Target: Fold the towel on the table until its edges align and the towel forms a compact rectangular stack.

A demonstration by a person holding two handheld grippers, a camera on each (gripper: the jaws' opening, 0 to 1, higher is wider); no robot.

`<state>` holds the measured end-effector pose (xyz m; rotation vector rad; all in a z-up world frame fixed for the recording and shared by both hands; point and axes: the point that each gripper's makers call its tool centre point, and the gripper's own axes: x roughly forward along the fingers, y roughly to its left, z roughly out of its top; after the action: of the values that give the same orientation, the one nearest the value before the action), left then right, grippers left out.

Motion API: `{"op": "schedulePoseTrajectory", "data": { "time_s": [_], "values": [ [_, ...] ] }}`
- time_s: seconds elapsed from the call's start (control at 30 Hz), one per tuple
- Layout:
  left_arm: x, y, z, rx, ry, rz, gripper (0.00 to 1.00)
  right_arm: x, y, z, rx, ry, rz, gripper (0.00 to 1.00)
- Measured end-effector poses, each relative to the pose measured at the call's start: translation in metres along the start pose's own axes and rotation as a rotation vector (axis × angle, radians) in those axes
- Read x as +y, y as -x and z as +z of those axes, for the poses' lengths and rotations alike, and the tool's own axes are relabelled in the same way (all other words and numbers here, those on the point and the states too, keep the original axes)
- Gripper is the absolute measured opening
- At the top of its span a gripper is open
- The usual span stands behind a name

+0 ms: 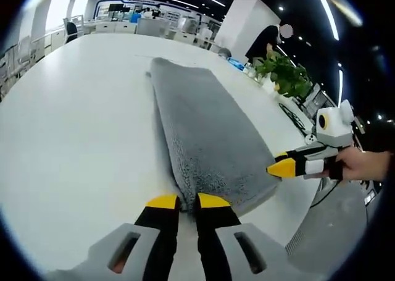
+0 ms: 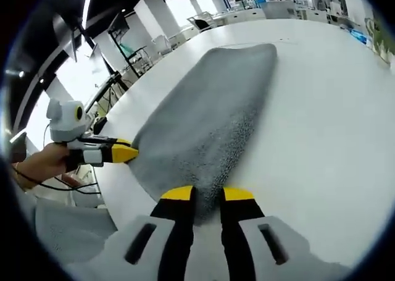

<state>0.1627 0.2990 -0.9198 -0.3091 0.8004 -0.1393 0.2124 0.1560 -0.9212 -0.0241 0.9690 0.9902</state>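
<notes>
A grey towel (image 1: 203,133) lies lengthwise on the white table (image 1: 74,120), folded into a long strip. My left gripper (image 1: 188,202) is at the strip's near end, its yellow-tipped jaws shut on the towel's corner. The right gripper (image 1: 281,168) comes in from the right, held by a hand, its tips pinched on the other near corner. In the right gripper view the towel (image 2: 216,102) runs away from my right gripper (image 2: 208,194), whose jaws are shut on its near corner. The left gripper (image 2: 126,152) grips the neighbouring corner at the left.
A potted green plant (image 1: 285,74) and small blue items (image 1: 237,63) stand near the table's far right edge. The table's edge (image 1: 308,188) runs close behind the right gripper. Chairs and desks (image 2: 185,28) fill the room beyond. Broad bare tabletop (image 2: 321,120) flanks the towel.
</notes>
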Motion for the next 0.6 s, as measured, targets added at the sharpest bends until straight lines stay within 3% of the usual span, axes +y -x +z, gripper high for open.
{"op": "schedulePoseTrajectory", "data": {
  "time_s": [0.23,0.6],
  "values": [
    [-0.0018,0.0003,-0.0005,-0.003,-0.017,0.009,0.1,0.0011,0.0044,0.0034,-0.014,-0.096,0.006,0.03],
    [-0.0065,0.0012,0.001,-0.005,-0.067,0.017,0.08,-0.0006,0.008,0.0046,-0.025,-0.092,0.005,0.02]
  ]
}}
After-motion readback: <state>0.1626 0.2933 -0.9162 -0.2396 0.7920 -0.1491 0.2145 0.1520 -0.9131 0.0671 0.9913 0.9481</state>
